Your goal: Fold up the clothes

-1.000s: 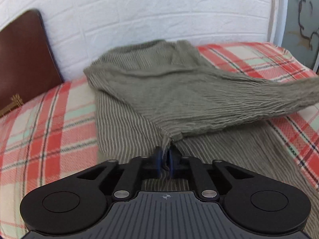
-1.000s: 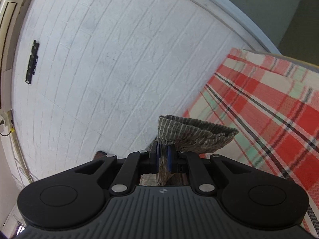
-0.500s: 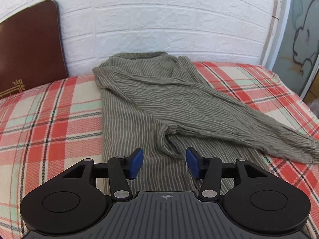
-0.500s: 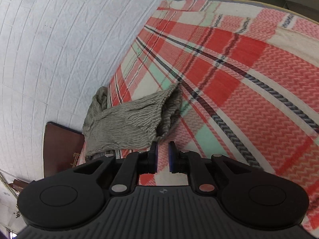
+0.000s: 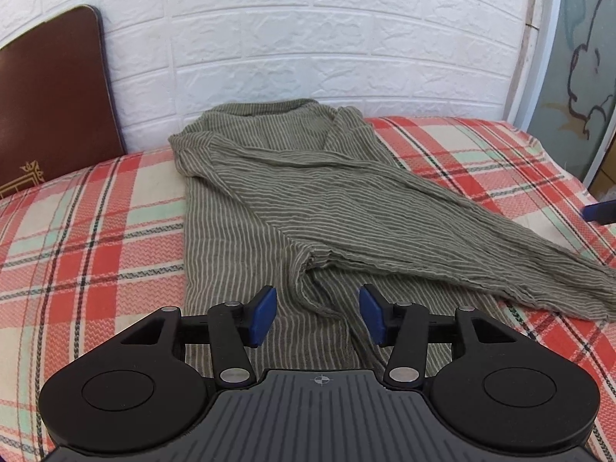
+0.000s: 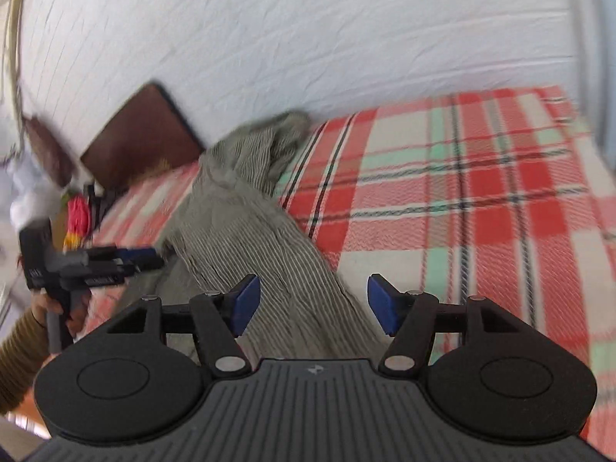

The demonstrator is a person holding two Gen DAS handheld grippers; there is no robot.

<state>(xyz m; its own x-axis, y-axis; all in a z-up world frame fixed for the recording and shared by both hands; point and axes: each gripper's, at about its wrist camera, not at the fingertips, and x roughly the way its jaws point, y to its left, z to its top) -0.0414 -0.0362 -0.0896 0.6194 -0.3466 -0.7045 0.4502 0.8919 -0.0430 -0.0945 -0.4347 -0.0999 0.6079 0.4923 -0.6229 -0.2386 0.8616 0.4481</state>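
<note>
An olive striped garment (image 5: 269, 200) lies on the plaid bedcover (image 5: 77, 238), one part folded diagonally across it toward the right. My left gripper (image 5: 317, 317) hovers open just above the garment's near fold, its blue pads clear of the cloth. In the right wrist view the same garment (image 6: 246, 238) runs from the wall down under my right gripper (image 6: 313, 308). That gripper's jaws are opening, with cloth below them and nothing pressed between the pads. The left gripper (image 6: 131, 260) shows there at the left, held by a hand (image 6: 57, 308).
A white brick wall (image 5: 308, 38) backs the bed. A brown padded cushion (image 5: 50, 96) leans at the left. A panel with a cartoon drawing (image 5: 585, 61) stands at the right. The right gripper's blue tip (image 5: 600, 211) pokes in at the right edge. The view from the right wrist is blurred.
Both grippers were shut on the garment a second ago and have let go. The folded part now rests on the bed. The right gripper has swung and rolled round to face the garment.
</note>
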